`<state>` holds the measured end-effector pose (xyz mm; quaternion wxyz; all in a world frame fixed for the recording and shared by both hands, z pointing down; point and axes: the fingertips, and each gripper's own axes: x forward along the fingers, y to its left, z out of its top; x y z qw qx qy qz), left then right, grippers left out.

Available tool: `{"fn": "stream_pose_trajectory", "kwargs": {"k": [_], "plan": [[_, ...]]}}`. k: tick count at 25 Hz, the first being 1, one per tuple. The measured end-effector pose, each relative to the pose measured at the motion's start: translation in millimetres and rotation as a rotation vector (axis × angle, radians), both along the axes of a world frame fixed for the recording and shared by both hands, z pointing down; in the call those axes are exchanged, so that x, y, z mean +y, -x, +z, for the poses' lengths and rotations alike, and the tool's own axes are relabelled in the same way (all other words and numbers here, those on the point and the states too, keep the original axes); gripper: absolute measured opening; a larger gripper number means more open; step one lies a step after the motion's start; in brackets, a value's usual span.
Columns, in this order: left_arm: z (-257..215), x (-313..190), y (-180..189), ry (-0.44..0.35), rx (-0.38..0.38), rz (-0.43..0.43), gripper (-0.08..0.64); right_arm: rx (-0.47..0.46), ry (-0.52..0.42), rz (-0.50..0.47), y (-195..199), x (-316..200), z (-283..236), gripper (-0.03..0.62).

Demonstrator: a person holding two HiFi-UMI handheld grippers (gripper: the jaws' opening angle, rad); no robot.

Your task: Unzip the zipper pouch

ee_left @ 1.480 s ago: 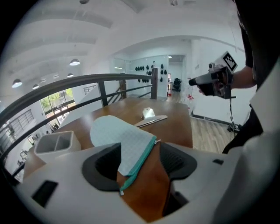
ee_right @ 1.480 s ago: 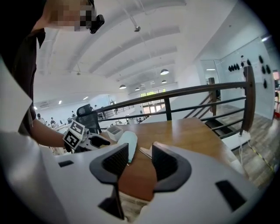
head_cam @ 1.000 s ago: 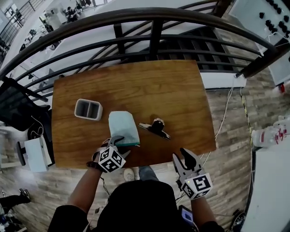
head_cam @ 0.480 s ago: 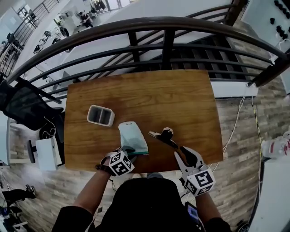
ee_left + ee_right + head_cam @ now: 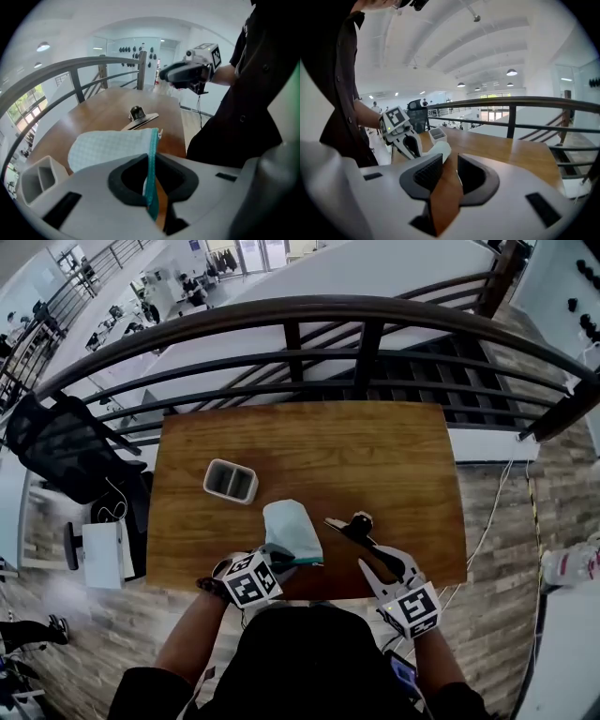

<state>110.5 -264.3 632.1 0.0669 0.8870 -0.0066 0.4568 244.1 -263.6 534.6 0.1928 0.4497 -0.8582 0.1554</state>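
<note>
**A:** So, where are we w/ the pouch [image 5: 291, 529]?

**B:** Lower centre of the head view, by the table's [image 5: 375, 456] near edge. Our left gripper [image 5: 274, 557] has just been closing and is now clamped on the teal zipper [image 5: 152, 161] end.

**A:** And our right gripper [image 5: 380, 557]?

**B:** Lower right. Also just been closing, jaws partway apart, nothing btwn them. Zip looks fully shut and the pull [image 5: 160, 134] is untouched, so all the unzipping's left.
</note>
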Motion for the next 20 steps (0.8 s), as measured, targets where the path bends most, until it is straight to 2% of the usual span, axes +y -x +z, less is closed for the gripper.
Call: {"fn": "stream_pose_trajectory", "kwargs": {"k": [3, 7, 10, 16, 20], "plan": [[-23, -4, 8, 0.009, 0.053, 0.032, 0.049, 0.070, -0.016, -0.088, 27, -1, 1, 0.097], [-48, -10, 15, 0.050, 0.146, 0.044, 0.048, 0.244, -0.080, -0.239, 58, -5, 7, 0.097], [-63, -15, 22, 0.094, 0.201, 0.038, 0.048, 0.312, -0.117, -0.330, 80, -11, 10, 0.127], [-75, -29, 36, 0.142, 0.275, 0.013, 0.046, 0.586, -0.213, -0.564, 115, -27, 32, 0.172], [-77, -37, 44, 0.153, 0.288, 0.008, 0.046, 0.597, -0.235, -0.627, 135, -41, 36, 0.176]]}}
